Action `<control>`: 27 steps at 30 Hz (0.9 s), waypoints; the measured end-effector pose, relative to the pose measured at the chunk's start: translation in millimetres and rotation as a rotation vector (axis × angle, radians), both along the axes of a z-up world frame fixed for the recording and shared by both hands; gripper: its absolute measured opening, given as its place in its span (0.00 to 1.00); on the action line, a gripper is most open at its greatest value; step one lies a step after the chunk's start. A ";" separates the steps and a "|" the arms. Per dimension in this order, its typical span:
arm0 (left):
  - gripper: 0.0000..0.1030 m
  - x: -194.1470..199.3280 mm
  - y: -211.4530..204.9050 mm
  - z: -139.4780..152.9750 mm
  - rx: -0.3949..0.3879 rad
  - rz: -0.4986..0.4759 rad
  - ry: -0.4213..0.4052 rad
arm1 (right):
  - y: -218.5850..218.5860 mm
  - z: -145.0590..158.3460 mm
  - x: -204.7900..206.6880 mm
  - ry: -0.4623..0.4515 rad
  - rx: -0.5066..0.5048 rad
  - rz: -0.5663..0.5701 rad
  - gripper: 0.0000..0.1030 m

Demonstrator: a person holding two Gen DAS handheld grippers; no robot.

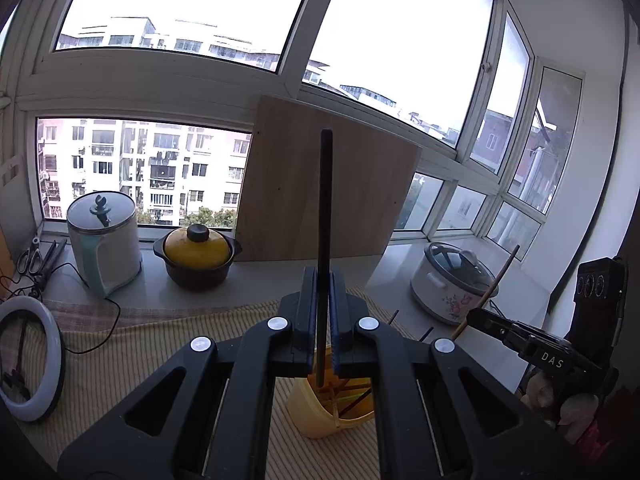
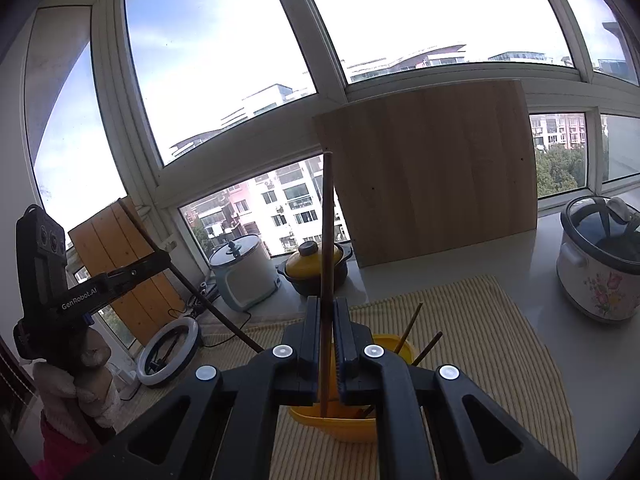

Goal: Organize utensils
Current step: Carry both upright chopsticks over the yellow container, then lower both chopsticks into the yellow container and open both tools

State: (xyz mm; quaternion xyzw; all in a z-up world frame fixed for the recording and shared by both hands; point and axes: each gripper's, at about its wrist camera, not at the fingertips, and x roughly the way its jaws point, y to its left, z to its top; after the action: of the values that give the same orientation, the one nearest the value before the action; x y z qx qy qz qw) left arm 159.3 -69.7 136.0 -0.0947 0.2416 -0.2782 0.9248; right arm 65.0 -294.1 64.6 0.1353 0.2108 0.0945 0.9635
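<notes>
Left wrist view: the left gripper [image 1: 323, 312] is clamped on a slim black chopstick [image 1: 325, 216] standing upright above a yellow utensil holder [image 1: 320, 412] on the striped cloth [image 1: 132, 360]. The right gripper [image 2: 328, 332] pinches a thin brown wooden chopstick [image 2: 327, 232], also upright, over the same holder [image 2: 340, 426], where more sticks lean.

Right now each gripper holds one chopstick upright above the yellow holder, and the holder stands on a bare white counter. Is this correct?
Not quite. The left gripper holds a dark chopstick and the right gripper a brown chopstick, both above the yellow holder. But the holder stands on a striped yellow cloth, not on bare counter; the right wrist view shows it.
</notes>
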 end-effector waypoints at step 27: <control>0.03 43.8 -64.2 -68.4 0.063 -0.038 0.149 | 7.0 -42.5 20.0 0.077 -0.064 -0.028 0.04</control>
State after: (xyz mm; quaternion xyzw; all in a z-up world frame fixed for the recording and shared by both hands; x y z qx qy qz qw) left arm 203.2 -133.9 67.7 -0.0812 0.3200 -0.2802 0.9014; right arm 85.0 -287.1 22.1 0.1106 0.2485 0.0689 0.9598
